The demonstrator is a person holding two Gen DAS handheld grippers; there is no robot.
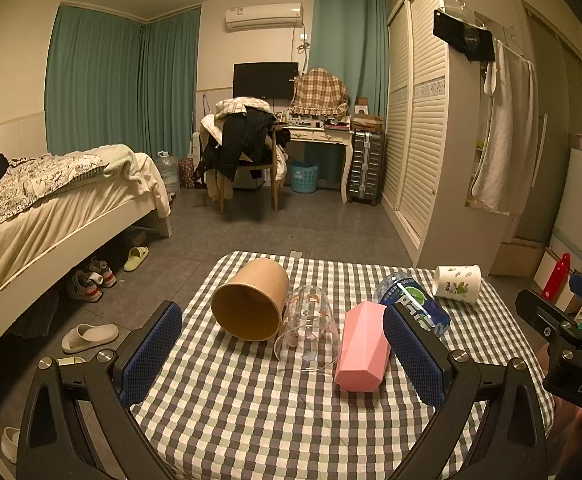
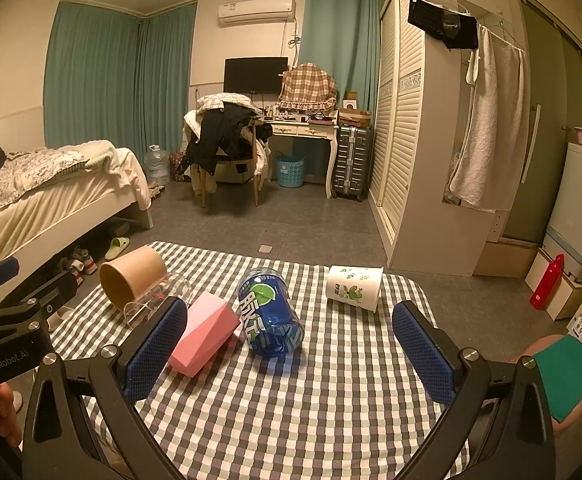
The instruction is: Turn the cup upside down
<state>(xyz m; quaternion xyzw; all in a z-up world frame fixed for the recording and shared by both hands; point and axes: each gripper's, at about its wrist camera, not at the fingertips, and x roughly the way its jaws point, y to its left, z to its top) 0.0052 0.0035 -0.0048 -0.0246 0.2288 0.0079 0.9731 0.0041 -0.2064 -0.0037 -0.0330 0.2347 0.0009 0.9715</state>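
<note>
Several cups lie on their sides on a checked tablecloth [image 1: 251, 420]: a brown paper cup [image 1: 251, 300], a clear glass cup [image 1: 307, 332], a pink faceted cup [image 1: 363, 348], a blue printed cup [image 1: 415, 300] and a white leaf-print cup [image 1: 457, 284]. My left gripper [image 1: 283, 352] is open and empty, above the near table, facing the glass and pink cups. My right gripper [image 2: 291, 354] is open and empty, facing the blue cup [image 2: 271, 312]. The pink cup [image 2: 205, 334], brown cup [image 2: 133, 280], glass cup [image 2: 159, 300] and white cup [image 2: 355, 288] lie around it.
The table's far edge [image 1: 311, 258] drops to a tiled floor. A bed [image 1: 51, 208] stands to the left with shoes beneath it, a wardrobe [image 1: 419, 140] to the right, and a chair and desk [image 1: 319, 136] at the back. A red bottle [image 2: 547, 282] stands at the right.
</note>
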